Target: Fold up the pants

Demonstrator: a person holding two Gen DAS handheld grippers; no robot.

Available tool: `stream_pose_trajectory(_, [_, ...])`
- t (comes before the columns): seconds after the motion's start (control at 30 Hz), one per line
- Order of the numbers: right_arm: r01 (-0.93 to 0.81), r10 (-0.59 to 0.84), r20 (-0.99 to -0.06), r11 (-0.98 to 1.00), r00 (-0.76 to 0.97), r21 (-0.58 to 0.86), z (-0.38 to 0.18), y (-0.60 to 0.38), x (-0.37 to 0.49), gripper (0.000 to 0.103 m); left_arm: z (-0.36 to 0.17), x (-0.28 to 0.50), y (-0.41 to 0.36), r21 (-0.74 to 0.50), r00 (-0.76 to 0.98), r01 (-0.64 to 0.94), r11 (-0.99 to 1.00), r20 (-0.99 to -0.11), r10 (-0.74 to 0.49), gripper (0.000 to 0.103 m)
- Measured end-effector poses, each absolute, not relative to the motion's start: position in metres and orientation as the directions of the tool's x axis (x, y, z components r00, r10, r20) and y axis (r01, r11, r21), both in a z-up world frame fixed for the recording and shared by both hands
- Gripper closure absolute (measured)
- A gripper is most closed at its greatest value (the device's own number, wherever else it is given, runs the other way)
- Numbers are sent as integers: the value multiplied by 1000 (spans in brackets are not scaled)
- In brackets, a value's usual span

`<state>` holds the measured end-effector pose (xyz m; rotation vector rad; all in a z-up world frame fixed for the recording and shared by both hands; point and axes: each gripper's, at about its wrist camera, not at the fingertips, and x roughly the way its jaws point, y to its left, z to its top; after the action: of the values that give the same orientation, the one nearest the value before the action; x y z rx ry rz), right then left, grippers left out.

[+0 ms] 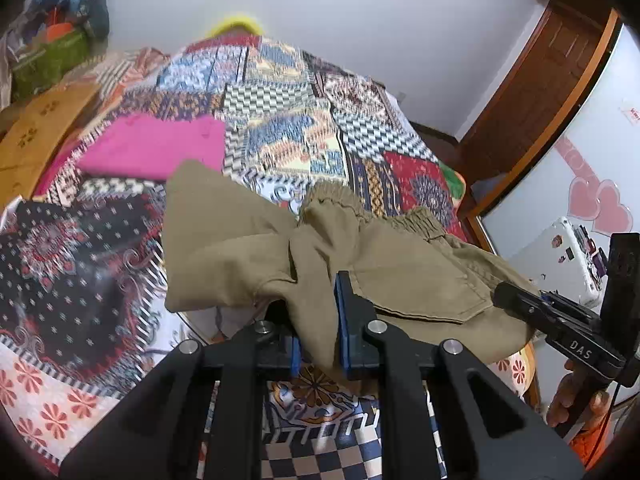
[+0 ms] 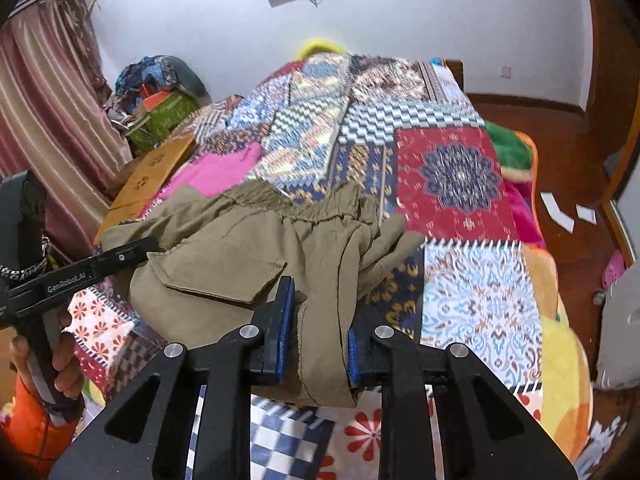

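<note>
Gripping pants (image 1: 400, 264) | left gripper (image 1: 318, 344), right gripper (image 2: 316, 344) | jaws clamped on cloth

Matt khaki cotton-like pants (image 1: 416, 280), printed cloth bedspread (image 1: 280, 128), glossy wooden door (image 1: 536, 92)

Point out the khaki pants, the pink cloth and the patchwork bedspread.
khaki pants (image 1: 420, 280), left wrist view: back pocket panel.
pink cloth (image 1: 160, 148), left wrist view: its flat middle.
patchwork bedspread (image 2: 456, 176), right wrist view: red medallion patch.
</note>
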<state>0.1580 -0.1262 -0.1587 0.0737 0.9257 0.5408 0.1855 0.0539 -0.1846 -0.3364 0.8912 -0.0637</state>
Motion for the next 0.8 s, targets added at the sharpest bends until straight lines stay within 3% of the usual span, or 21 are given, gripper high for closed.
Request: stream_pose_trajectory(0.8, [-543,527,-609,820,593,181,-94,-33,206,84,-115,229,152,-271,775,-124,955,-628,-78,91])
